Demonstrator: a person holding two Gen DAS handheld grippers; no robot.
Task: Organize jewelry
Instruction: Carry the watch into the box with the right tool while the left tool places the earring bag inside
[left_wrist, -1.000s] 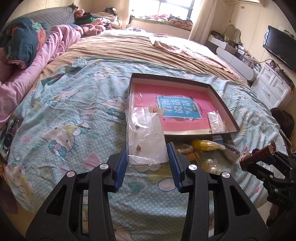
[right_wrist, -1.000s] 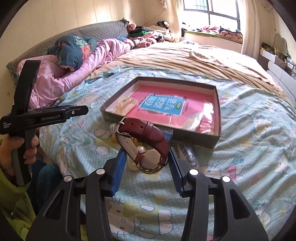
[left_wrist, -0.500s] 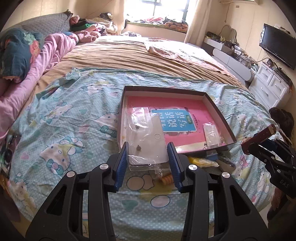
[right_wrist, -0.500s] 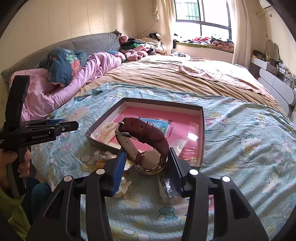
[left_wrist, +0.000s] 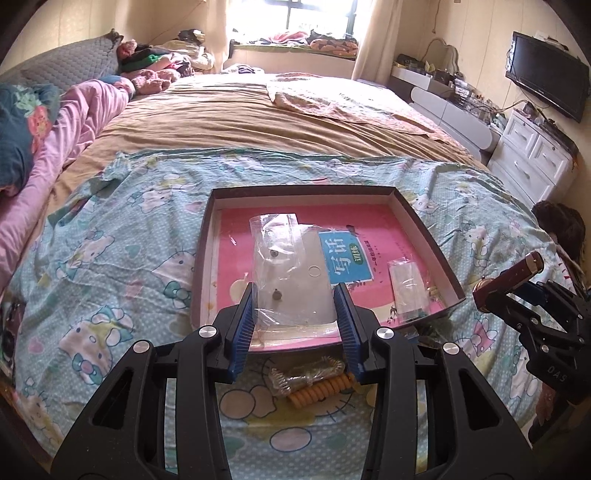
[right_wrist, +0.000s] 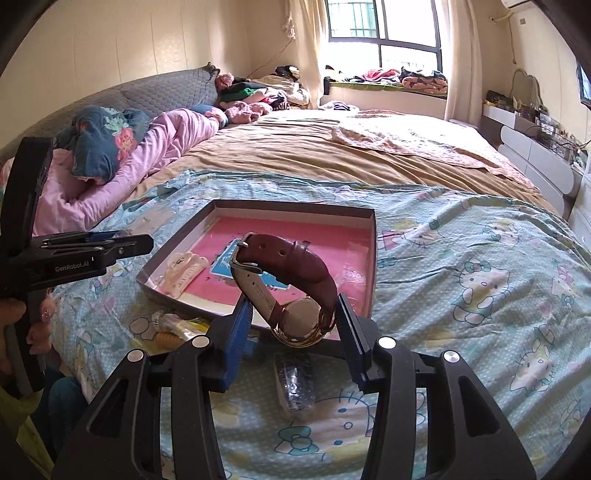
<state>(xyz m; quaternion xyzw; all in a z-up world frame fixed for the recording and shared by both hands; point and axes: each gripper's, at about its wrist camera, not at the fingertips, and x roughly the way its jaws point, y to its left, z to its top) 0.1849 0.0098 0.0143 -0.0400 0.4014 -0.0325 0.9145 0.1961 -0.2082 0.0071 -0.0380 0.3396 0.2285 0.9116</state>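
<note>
Room: a bedroom, the bed (left_wrist: 110, 266) spread with a cartoon-cat sheet.
Nearest: loose trinkets (left_wrist: 314, 380) on the sheet below both tools.
Left hand-held gripper (left_wrist: 295, 314): clamped on a clear pouch (left_wrist: 288, 273) of small pieces.
Right hand-held gripper (right_wrist: 295, 325): clamped on a brown-strapped watch (right_wrist: 291, 288).
Change: both have carried their loads forward, over the shallow box's (left_wrist: 424, 229) near edge.
Meaning: probably ready for setting down inside.

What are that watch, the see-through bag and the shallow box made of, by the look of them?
The watch: its strap looks like reddish-brown leather, matte and creased, with punched holes; its case looks like gold-toned polished metal. The bag: thin clear plastic, glossy and wrinkled. The box: probably cardboard, with dark matte walls and a pale raw inside edge.
</note>
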